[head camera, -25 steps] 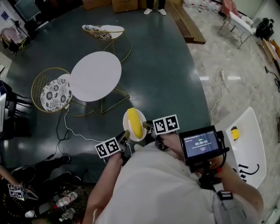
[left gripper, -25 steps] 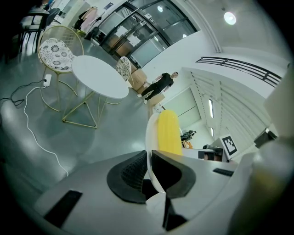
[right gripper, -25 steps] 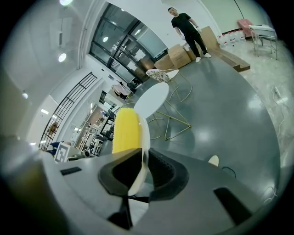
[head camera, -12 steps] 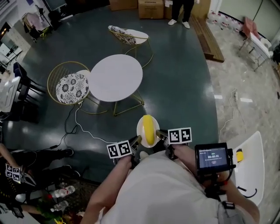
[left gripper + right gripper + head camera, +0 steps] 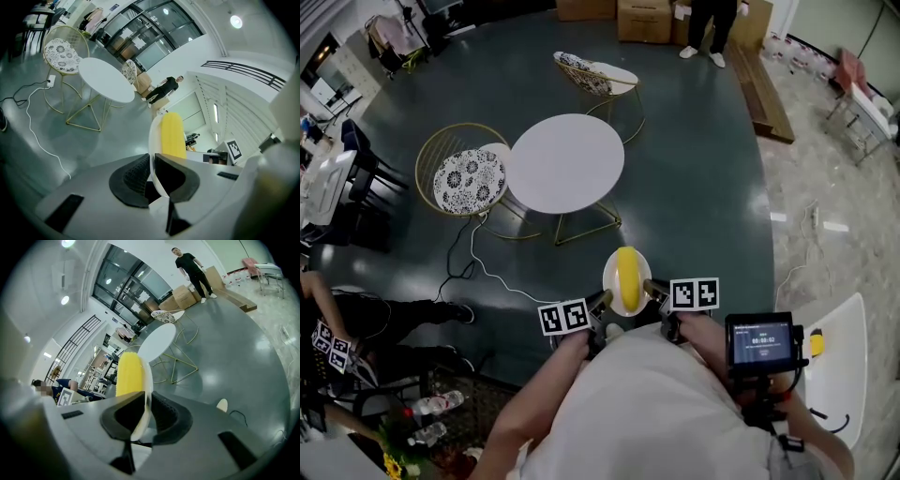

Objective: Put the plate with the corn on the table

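Now | step: carry | left gripper (image 5: 599, 303) and right gripper (image 5: 651, 290) clamp opposite rims of plate (image 5: 612, 288) | corn (image 5: 627, 271) on plate, well short of table (image 5: 567, 161) | next: probably approach the table, lower plate level.

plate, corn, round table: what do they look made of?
Plate: thin, smooth white rim, slight gloss; plastic or glazed ceramic, can't tell which.
Corn: uniform bright yellow, even surface; probably a plastic replica, unconfirmed.
Table top: flat matte white, likely painted or laminated board.
Table legs: thin gold rods, likely metal wire.
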A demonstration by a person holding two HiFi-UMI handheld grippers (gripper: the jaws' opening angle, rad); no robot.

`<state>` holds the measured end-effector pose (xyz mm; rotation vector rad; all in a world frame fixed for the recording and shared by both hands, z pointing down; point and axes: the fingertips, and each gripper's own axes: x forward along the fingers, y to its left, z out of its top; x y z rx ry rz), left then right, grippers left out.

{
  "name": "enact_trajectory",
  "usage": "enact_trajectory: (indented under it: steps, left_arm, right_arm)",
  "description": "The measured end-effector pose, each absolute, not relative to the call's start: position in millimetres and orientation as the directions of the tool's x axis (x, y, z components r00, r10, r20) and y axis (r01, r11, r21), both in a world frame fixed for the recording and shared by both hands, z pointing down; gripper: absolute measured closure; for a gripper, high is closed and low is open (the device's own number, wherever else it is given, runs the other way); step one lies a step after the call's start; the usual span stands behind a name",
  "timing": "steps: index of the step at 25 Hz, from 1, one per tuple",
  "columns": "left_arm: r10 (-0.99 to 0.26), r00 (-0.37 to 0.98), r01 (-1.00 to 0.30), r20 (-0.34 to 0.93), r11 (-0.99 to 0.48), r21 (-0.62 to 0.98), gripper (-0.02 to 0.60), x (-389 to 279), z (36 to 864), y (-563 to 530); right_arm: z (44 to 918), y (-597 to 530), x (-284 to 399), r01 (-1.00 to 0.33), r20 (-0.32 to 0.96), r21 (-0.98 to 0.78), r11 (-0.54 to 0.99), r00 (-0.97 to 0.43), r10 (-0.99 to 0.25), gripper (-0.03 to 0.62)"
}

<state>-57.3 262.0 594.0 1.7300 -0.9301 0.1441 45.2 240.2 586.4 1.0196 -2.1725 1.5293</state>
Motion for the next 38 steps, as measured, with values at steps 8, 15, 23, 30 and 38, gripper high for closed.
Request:
enact_trajectory:
  steps: [8,15,23,30,38]
  left_arm:
    - [-0.5,0.687,-0.642,0.527,-0.078,0.763,0.543,-59,594,262]
    - [-0.509,0.681,-0.644,0.526,-0.075,0.761,0.543,-61,591,262]
    - [-0.504,0.683,-0.641,0.528,-0.069,0.764,0.543,-59,593,263]
    - [-0.48,0.696,-0.638,0.534,-0.072,0.767,0.543,-54,599,265]
    - [-0.469,0.706,-0.633,0.531,-0.082,0.77,0.543,-49,601,262]
  right_arm:
    - [585,240,44,-0.693,0.6,-0.699,0.178,-0.703,-0.382,0.54]
    - [581,239,40,-0.685,0.591,-0.704,0.187,-0.712,-0.38,0.54]
    - [583,240,43,-0.688,0.595,-0.703,0.182,-0.709,-0.38,0.54]
    - [589,245,49,-0.699,0.611,-0.698,0.155,-0.694,-0.381,0.54]
    - [591,243,54,-0.705,0.614,-0.694,0.146,-0.685,-0.393,0.54]
